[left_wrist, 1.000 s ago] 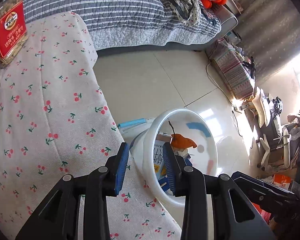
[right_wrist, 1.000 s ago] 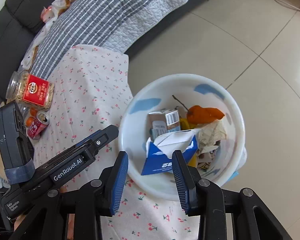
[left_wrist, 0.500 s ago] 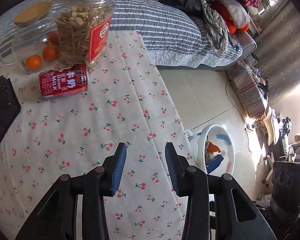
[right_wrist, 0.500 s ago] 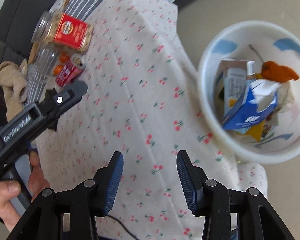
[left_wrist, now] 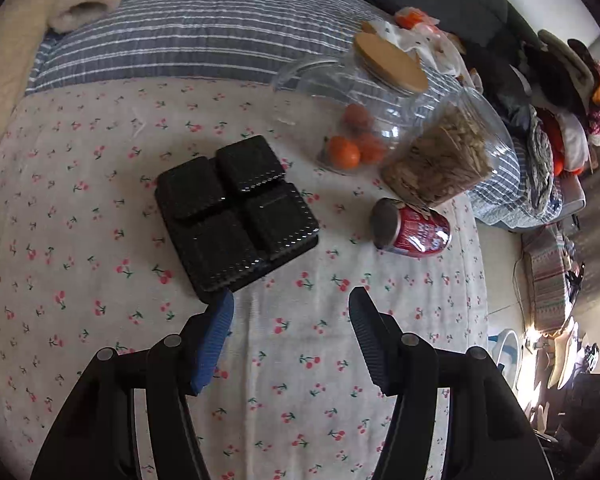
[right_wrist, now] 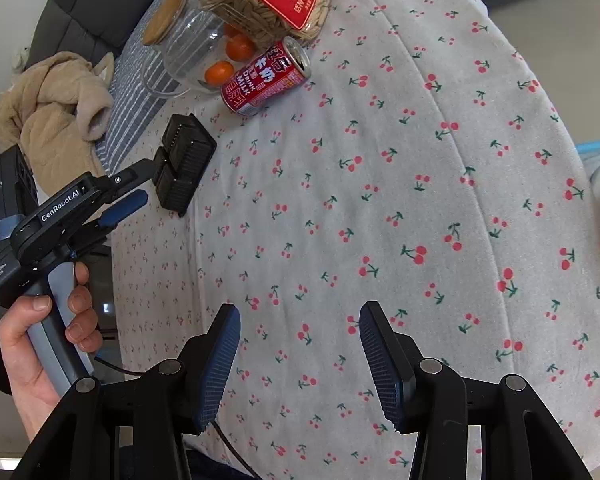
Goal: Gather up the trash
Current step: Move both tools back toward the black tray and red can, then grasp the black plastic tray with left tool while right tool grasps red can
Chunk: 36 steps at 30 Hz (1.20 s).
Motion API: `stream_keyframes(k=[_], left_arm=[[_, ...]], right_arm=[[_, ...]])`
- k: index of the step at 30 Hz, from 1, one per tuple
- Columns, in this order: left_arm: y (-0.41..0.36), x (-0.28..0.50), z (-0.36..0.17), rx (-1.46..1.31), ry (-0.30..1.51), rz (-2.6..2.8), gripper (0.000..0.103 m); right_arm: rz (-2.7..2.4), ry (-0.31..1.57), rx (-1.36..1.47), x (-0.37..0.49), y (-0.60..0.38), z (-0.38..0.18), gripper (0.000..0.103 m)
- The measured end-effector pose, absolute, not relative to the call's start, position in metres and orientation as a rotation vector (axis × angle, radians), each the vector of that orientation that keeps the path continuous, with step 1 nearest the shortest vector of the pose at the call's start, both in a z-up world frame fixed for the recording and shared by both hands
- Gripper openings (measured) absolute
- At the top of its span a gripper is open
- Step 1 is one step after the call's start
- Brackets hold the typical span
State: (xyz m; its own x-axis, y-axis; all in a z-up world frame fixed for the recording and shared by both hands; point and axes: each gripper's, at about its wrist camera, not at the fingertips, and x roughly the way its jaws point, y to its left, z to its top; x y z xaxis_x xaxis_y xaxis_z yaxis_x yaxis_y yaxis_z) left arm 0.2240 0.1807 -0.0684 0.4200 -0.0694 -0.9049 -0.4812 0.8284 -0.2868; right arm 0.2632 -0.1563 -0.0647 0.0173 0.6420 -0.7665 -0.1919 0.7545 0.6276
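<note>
Lying on its side at two o'clock from the black plastic tray point(left_wrist: 236, 216), the red milk can point(left_wrist: 414, 232) is looking light, stiff and prone to rolling; gripping across its body seems best. Both the left gripper point(left_wrist: 291, 312) and right gripper point(right_wrist: 300, 328) are opening, holding nothing.
</note>
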Motion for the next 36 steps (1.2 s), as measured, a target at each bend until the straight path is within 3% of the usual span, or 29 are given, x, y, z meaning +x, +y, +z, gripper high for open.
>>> stream_keyframes(k=[9,14,18,25,36], left_arm=[[0.221,0.226,-0.084,-0.689,1.095,0.338,0.063],[0.219,0.239,-0.1,-0.681,1.132,0.366,0.063],[0.222,0.246,-0.115,-0.686,1.156,0.398,0.063],[0.223,0.253,-0.124,-0.739,1.136,0.395,0.063],[0.225,0.257,-0.128,-0.765,1.106,0.373,0.063]], right_arm=[[0.683,1.43,0.369,0.28,-0.113,-0.074,0.055],[0.813,1.432,0.541,0.29,-0.098,-0.067,0.055],[0.747,1.316,0.399,0.299,-0.081,-0.054,0.065],[0.541,1.311,0.476,0.334,-0.087,-0.089,0.069],[0.517,1.075,0.085,0.362,-0.031,-0.076,0.076]])
